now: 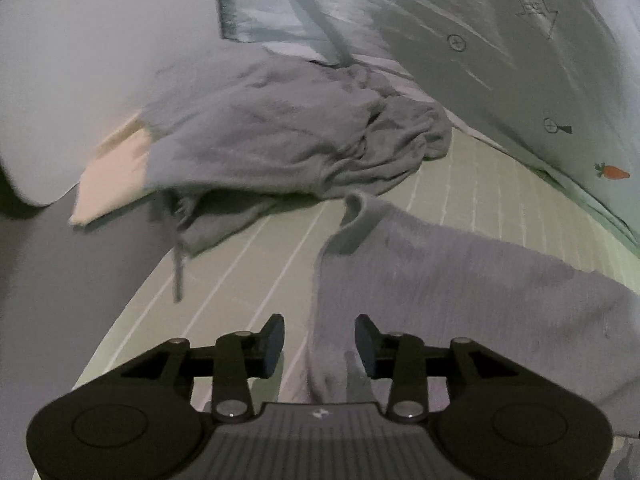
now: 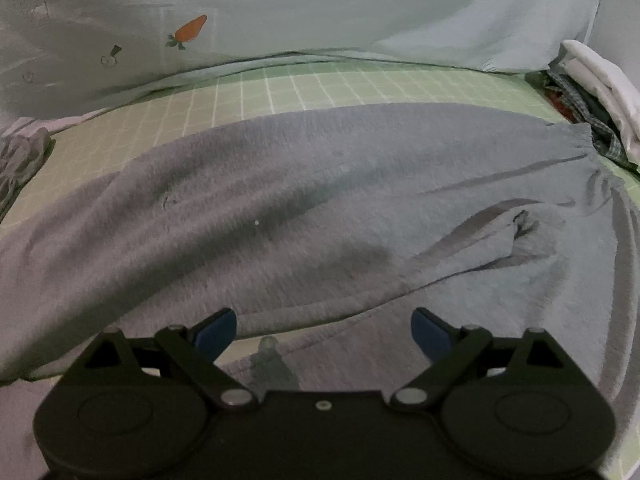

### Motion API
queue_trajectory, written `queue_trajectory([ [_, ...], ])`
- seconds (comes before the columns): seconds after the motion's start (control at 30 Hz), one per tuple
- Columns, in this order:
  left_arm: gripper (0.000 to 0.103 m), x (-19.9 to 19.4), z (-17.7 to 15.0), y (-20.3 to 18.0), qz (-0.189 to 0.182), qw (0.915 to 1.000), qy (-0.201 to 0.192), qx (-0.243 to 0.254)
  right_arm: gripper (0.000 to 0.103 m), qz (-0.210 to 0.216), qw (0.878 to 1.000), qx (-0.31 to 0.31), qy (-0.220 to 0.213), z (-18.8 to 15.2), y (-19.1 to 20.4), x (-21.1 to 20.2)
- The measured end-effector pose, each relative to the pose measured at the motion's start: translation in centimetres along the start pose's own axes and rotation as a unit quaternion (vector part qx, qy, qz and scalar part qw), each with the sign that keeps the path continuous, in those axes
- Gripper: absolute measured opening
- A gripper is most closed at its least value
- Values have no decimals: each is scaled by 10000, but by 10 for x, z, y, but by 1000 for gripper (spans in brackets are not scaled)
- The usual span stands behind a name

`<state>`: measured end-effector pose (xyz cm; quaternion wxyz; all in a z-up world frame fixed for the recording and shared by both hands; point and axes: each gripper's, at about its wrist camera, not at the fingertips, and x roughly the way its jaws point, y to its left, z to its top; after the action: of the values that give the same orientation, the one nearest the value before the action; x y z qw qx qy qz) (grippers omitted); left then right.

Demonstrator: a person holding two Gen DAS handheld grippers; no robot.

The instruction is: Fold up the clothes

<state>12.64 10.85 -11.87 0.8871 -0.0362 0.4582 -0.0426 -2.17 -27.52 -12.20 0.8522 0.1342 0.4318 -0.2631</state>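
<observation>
- The left gripper (image 1: 320, 344) has its fingers apart, holding nothing, above the edge of the grey fleece trousers (image 1: 460, 280).
- The right gripper (image 2: 324, 332) stands wide apart over the same trousers (image 2: 300, 200), spread across the frame's centre on the green checked bedsheet (image 2: 280, 88).
- A crumpled grey garment (image 1: 280, 128), perhaps a hoodie, lies in the upper centre.

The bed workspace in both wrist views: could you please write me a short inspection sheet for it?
Surface: green sheet with a white grid, partly covered by clothes.
Job's things: grey pants spread flat across the sheet, elastic waistband at the right in the right view; second grey garment crumpled in a heap farther back, drawstring hanging over the bed edge.
Clutter: stack of clothes, white and plaid, at the far right; cream cloth beside the heap.
Grippers: left gripper open over the pants' edge, holding nothing; right gripper open wide, holding nothing.
Cables: nothing seen.
Surroundings: pale blanket with a carrot print behind the pants.
</observation>
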Motion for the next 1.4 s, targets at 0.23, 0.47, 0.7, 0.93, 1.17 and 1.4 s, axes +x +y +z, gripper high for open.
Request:
queue_trajectory([
  [0.23,49,54,33,-22,-233,9994,128,217,95,-155,9998,-53,107,5,5,8],
  [0.47,2,86,52,-30,191,9994,-4,298,95,-310,9990,-9,316,8,1,21],
  [0.7,16,80,78,-26,468,9987,-187,-36,95,-194,9989,158,390,7,-11,23],
  [0.93,62,11,51,-32,233,9983,-529,26,98,79,9991,410,91,-3,-37,2],
  [1.17,70,-21,-21,-19,469,9988,66,116,99,65,9963,853,-92,-28,-75,-25],
  [1.4,69,-15,-64,0,488,9984,293,-27,99,-102,9973,725,1,-55,-95,-37],
])
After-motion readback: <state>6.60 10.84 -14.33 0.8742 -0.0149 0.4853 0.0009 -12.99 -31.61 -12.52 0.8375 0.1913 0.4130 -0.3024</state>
